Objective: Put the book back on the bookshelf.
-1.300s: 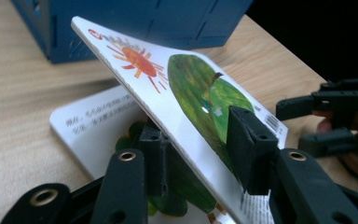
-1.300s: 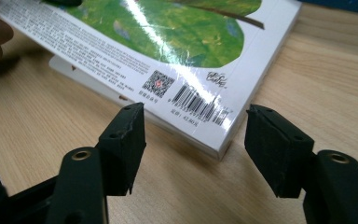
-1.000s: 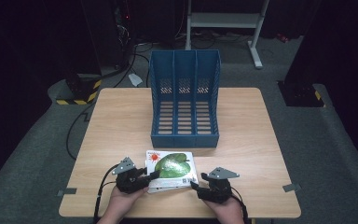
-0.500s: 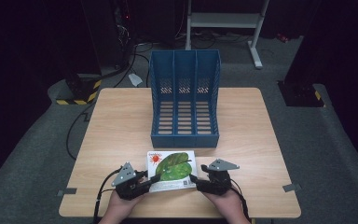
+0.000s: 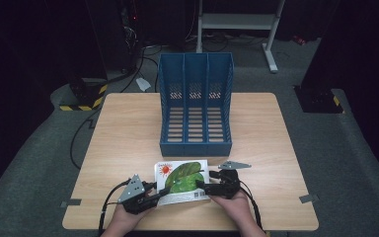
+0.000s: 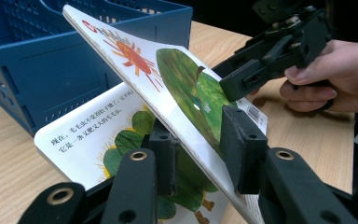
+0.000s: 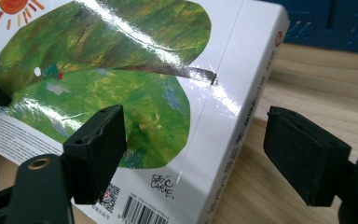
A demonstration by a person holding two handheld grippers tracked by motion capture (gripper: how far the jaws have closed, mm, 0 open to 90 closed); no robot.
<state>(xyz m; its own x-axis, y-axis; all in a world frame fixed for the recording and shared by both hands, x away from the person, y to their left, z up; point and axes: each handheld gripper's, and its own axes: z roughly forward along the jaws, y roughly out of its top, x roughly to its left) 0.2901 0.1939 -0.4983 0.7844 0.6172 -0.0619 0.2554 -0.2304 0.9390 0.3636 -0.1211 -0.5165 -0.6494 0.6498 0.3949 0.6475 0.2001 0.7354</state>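
A blue file box [image 5: 196, 106] with three slots stands in the middle of the wooden table [image 5: 123, 128]. All three slots have nothing in them. A picture book [image 5: 181, 180] lies just in front of the box, near the person. The left gripper [image 5: 150, 190] pinches the book's lifted cover. The right gripper [image 5: 202, 180] has just been opening; its jaws stand wide at the book's spine, not pressing.

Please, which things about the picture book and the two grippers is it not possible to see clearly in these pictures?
- Book, high view: cover text too small to read.
- Book's inner page, left gripper view: most of it is hidden under the lifted cover and the left gripper.
- Barcode, right gripper view: cut off by the bottom edge.
- Right gripper: whether its left pad touches the cover cannot be told.
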